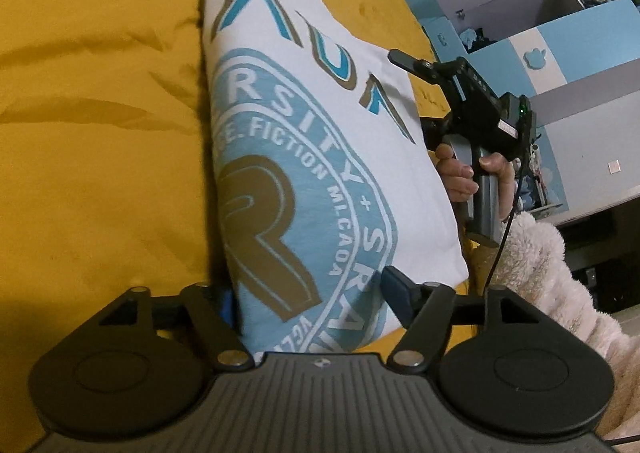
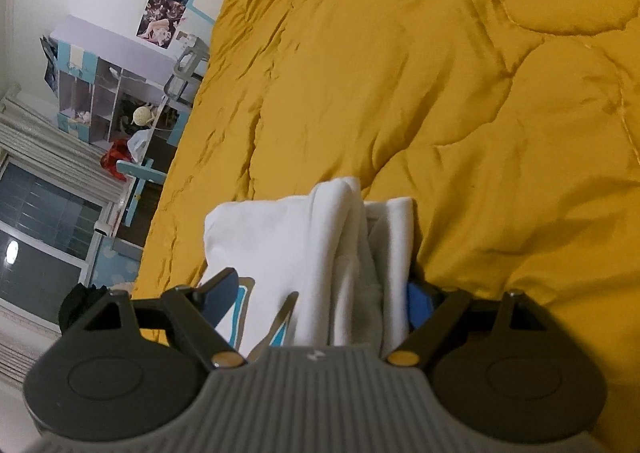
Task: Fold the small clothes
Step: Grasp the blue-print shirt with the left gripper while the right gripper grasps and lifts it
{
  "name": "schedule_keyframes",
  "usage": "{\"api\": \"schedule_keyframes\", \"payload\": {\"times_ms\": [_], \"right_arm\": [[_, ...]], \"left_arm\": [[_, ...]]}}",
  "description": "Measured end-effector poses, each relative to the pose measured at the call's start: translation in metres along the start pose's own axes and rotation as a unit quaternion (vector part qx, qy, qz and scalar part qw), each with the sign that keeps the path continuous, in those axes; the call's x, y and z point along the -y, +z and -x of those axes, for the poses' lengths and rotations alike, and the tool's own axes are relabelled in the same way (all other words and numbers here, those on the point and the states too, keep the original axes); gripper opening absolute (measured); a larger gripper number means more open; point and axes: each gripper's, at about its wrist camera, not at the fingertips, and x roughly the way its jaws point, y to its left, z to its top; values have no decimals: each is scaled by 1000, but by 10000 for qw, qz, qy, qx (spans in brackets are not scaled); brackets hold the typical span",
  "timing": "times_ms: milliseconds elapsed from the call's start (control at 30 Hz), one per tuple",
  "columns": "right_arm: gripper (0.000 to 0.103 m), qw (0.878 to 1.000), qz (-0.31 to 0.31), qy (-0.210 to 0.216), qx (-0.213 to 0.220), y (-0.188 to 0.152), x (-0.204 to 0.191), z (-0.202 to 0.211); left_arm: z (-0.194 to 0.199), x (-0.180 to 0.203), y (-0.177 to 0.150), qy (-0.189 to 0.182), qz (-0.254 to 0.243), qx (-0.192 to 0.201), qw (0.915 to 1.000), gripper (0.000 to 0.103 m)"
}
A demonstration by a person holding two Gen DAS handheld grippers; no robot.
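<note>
Item: white shirt (image 1: 316,157) with a blue and tan print, folded into a long strip.
Location: lay on the yellow quilt (image 1: 100,133) of the bed, one end between the fingers of the left tool (image 1: 316,293), the other end at the right tool (image 2: 320,293).
Left tool: jaws stood wide apart, cloth between them but pads clear of it; nothing gripped.
Right tool: jaws spread either side of bunched white folds; blue pad (image 2: 418,303) on one side seemed against the cloth, the other stood off. Whether it gripped could not be told.
Holder: hand (image 1: 464,177) on the right tool's handle, fleecy sleeve (image 1: 560,273) behind.
Risk 1: loose stacked layers at the right end could spring open if that tool pulled away quickly.
Risk 2: a pad could snag an edge on withdrawal and drag the strip crooked.
Risk 3: soft, rumpled quilt gave poor support, so creases might not hold.
</note>
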Motion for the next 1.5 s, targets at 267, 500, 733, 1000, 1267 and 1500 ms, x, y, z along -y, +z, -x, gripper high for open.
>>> {"api": "schedule_keyframes", "payload": {"times_ms": [267, 500, 733, 1000, 1267, 1500], "right_arm": [[53, 9989, 295, -355, 35, -6, -7, -2], [34, 9990, 215, -386, 77, -7, -4, -4], [32, 9976, 404, -544, 121, -6, -18, -1], [32, 9965, 436, -687, 173, -7, -27, 1], [28, 9919, 1049, -252, 670, -4, -73, 11], [29, 9945, 618, -761, 376, 2, -43, -11]], "left_arm": [[-1, 6, -4, 107, -161, 98, 9998, 72], [6, 2, -4, 137, -13, 198, 9997, 43], [11, -1, -4, 24, 179, 312, 9994, 28], [6, -1, -6, 125, 78, 332, 9993, 28], [36, 21, -5, -234, -41, 894, 9957, 16], [14, -6, -25, -172, 423, 428, 9980, 16]]}}
